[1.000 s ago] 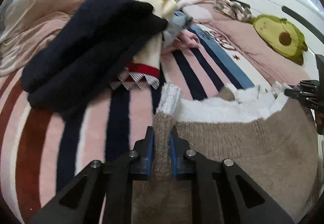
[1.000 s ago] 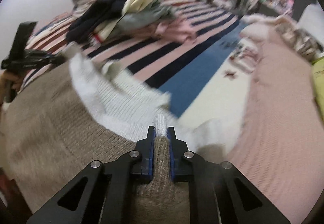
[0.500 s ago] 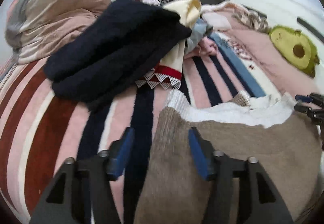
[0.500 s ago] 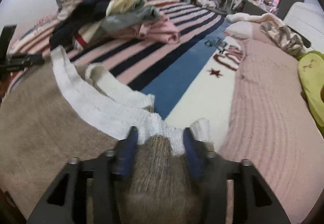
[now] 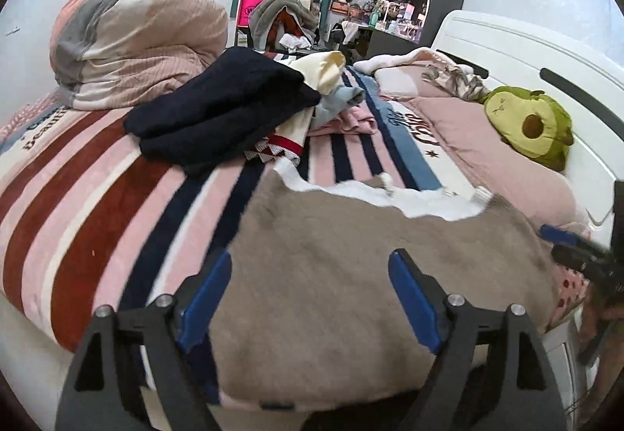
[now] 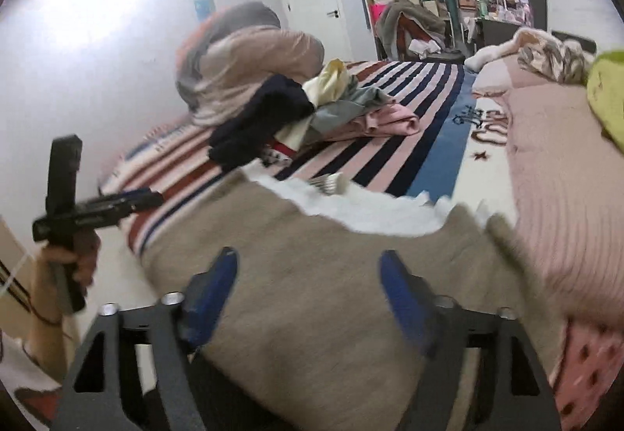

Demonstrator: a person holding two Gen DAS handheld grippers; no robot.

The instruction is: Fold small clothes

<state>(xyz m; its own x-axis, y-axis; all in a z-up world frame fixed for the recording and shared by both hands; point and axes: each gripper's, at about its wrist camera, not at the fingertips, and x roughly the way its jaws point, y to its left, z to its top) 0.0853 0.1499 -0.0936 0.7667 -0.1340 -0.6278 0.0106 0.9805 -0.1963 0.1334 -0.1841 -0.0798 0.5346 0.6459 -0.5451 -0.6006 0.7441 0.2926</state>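
Note:
A tan knit sweater with white trim (image 5: 351,259) lies spread flat on the striped bed, near its front edge; it also shows in the right wrist view (image 6: 323,275). My left gripper (image 5: 310,263) is open and empty, held above the sweater's near part. My right gripper (image 6: 308,267) is open and empty, also above the sweater. The right gripper shows at the far right of the left wrist view (image 5: 573,248), and the left gripper in a hand at the left of the right wrist view (image 6: 97,207).
A pile of clothes with a dark navy garment (image 5: 218,119) on top sits behind the sweater on the striped blanket (image 5: 97,197). A rolled duvet (image 5: 132,37) lies at the back left. A green avocado plush (image 5: 530,123) rests by the white headboard (image 5: 526,53).
Both grippers let go of the sweater's edge, opened wide, and pulled back and up. The sweater now lies flat on the bed.

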